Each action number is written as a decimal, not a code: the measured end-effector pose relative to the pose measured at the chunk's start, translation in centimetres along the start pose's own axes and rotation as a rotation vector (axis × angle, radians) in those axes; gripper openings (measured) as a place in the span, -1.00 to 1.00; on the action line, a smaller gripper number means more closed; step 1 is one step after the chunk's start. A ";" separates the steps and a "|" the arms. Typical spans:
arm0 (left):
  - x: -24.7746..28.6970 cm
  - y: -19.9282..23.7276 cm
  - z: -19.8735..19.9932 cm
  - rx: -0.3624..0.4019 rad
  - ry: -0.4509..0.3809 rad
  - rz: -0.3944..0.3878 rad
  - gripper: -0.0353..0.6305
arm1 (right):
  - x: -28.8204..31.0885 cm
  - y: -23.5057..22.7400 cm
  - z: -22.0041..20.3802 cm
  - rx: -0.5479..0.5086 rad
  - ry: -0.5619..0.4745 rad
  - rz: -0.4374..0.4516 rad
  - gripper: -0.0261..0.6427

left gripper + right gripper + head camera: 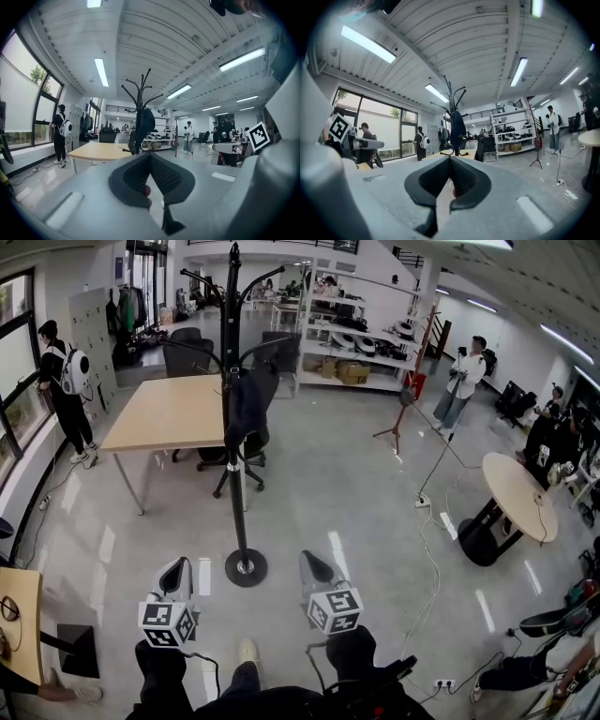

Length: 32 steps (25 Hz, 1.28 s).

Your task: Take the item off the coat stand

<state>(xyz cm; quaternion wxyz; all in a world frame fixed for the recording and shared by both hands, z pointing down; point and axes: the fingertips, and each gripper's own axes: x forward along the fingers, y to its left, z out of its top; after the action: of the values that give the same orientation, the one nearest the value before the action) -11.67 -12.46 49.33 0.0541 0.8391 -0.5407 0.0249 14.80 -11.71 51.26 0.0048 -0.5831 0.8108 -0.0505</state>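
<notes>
A black coat stand (pixel 234 427) rises from a round base (pixel 246 567) on the grey floor just ahead of me. A dark garment (pixel 249 401) hangs from one of its upper hooks. My left gripper (pixel 178 565) and right gripper (pixel 310 560) are low, side by side, near the base, one on each side of it. Both are shut with nothing between the jaws. In the left gripper view the left gripper (pixel 150 157) points toward the stand (pixel 139 93) and the garment (pixel 145 123). In the right gripper view the right gripper (pixel 450 158) faces the garment (pixel 458 125).
A wooden table (pixel 164 418) stands left of the coat stand, an office chair (pixel 246 457) right behind it. A round table (pixel 518 495), floor cables (pixel 432 570) and a tripod (pixel 397 418) are to the right. A person (pixel 62 390) stands by the left window, another person (pixel 463 381) far right.
</notes>
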 end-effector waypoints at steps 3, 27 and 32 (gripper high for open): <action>2.0 1.3 0.5 0.004 0.002 -0.006 -0.88 | 2.1 -0.2 0.5 -0.007 0.004 -0.005 -0.92; 14.7 9.6 3.0 -0.006 0.000 -0.084 -0.88 | 15.6 -1.6 3.8 0.003 -0.016 -0.066 -0.92; 17.1 11.0 3.0 -0.008 0.006 -0.107 -0.88 | 18.0 -1.8 4.0 -0.001 -0.018 -0.085 -0.92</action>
<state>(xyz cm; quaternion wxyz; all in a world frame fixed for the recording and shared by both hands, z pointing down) -14.65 -32.83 48.77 0.0603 0.8666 -0.4948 0.0221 11.03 -29.60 48.32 0.0098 -0.6172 0.7854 -0.0451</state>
